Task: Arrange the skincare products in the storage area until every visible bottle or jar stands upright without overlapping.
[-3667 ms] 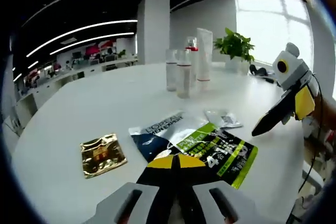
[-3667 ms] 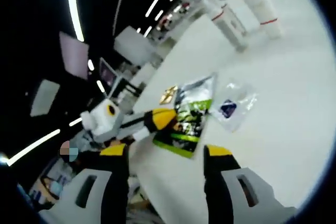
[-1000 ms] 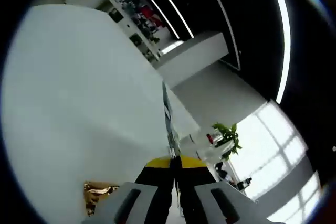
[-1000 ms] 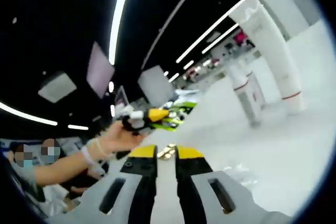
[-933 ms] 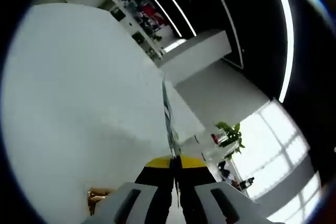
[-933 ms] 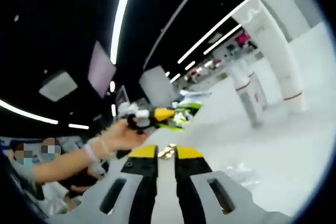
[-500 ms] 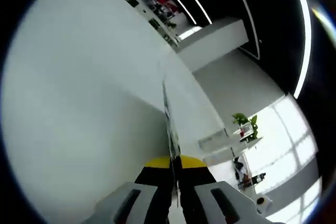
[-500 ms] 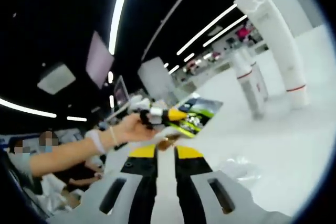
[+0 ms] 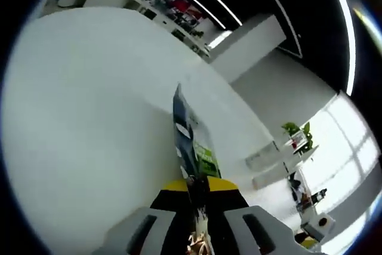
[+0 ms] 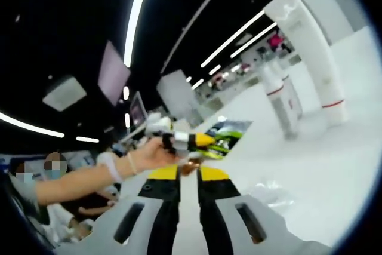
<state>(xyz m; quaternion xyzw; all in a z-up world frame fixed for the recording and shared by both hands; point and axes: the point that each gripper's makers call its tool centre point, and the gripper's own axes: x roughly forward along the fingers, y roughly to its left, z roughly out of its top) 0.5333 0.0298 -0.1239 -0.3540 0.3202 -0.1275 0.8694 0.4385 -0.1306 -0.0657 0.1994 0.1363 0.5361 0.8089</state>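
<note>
My left gripper (image 9: 194,186) is shut on a green, blue and black sachet pack (image 9: 190,141), which rises from the jaws nearly edge-on above the white table (image 9: 89,117). Clear bottles (image 9: 262,160) stand far off to the right. In the right gripper view, a person's hand (image 10: 146,154) holds the left gripper (image 10: 194,141) in the air with the pack (image 10: 225,134) sticking out of it. My right gripper (image 10: 188,177) has its jaws drawn close with nothing seen between them. A tall white tube (image 10: 304,52) and a clear bottle (image 10: 279,103) stand upright beyond it.
A clear sachet (image 10: 268,198) lies on the table (image 10: 334,165) just right of my right gripper. A potted plant (image 9: 296,131) stands behind the bottles. Office desks and a white pillar lie beyond the table's far edge.
The left gripper has lifted the pack off the table; the pack now shows a little of its printed face instead of its edge. The right gripper, open 3.7 s ago, has drawn shut.
</note>
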